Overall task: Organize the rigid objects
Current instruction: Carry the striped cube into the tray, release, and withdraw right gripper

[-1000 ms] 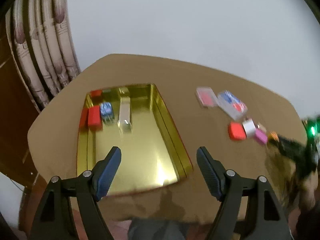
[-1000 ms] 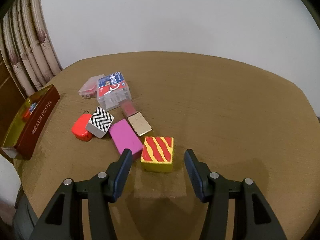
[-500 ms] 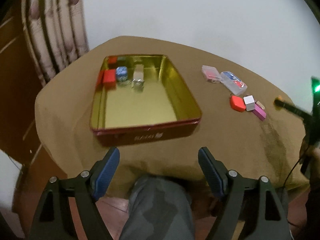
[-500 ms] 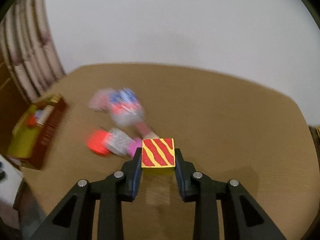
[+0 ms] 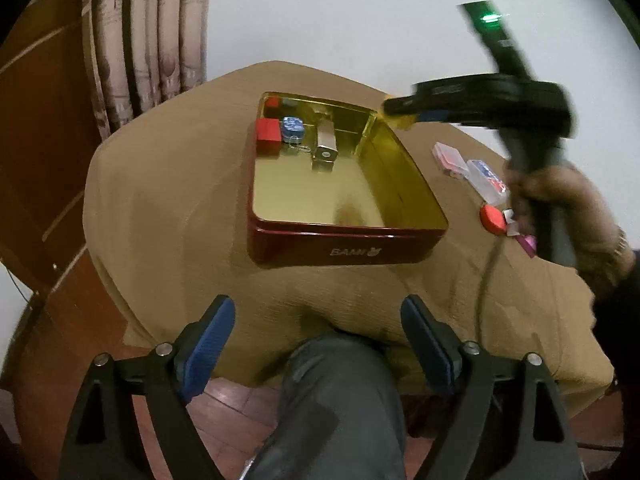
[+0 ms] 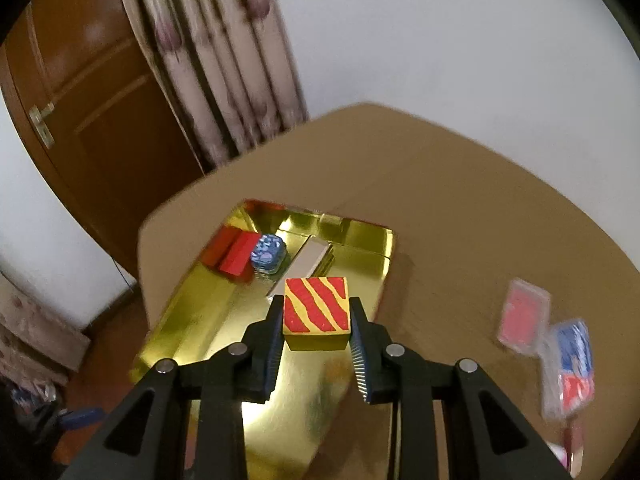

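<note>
Red-and-yellow striped block [image 6: 316,312] sits clamped between my right gripper [image 6: 316,334] pads, held above the gold tin [image 6: 360,256] on the table [image 6: 480,232], while my left gripper [image 5: 318,344] is empty, jaws opening wide, near the table's front edge.

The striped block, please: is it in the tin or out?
Out. The striped block is clamped in the right gripper, held above the tin, not resting on its gold floor.
</note>
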`<state>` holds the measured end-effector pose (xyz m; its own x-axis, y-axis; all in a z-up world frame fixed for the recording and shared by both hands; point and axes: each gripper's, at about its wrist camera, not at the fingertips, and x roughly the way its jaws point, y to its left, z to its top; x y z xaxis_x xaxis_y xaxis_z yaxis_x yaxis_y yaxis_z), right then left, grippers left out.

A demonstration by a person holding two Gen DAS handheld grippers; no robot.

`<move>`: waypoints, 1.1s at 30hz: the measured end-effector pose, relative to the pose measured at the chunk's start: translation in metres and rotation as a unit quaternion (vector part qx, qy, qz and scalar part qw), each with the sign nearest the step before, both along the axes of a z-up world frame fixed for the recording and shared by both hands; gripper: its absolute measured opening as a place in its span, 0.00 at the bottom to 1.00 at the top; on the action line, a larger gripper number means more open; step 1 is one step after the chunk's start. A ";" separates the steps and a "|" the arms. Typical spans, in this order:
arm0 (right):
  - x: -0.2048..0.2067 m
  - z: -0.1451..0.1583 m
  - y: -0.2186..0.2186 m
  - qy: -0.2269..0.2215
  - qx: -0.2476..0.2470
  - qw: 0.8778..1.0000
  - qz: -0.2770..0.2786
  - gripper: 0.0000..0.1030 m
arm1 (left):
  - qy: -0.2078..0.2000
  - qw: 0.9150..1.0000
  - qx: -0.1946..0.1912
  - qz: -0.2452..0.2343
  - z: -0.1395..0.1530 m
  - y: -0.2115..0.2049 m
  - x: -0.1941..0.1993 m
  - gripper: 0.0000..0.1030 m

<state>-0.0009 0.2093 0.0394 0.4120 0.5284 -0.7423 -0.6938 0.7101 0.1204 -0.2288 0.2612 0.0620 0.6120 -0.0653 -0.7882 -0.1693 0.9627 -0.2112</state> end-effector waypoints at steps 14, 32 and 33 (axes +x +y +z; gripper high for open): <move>0.055 -0.057 0.059 0.032 -0.077 0.996 0.018 0.29 | 0.047 0.999 -0.012 -0.007 -0.025 0.009 0.012 0.80; 0.008 -0.008 -0.002 -0.080 0.031 0.996 -0.037 0.40 | 0.053 0.998 0.018 -0.012 -0.027 -0.004 0.010 0.80; -0.002 -0.005 -0.022 -0.093 0.039 0.993 -0.059 0.45 | 0.051 0.998 0.022 -0.016 -0.026 -0.006 0.009 0.80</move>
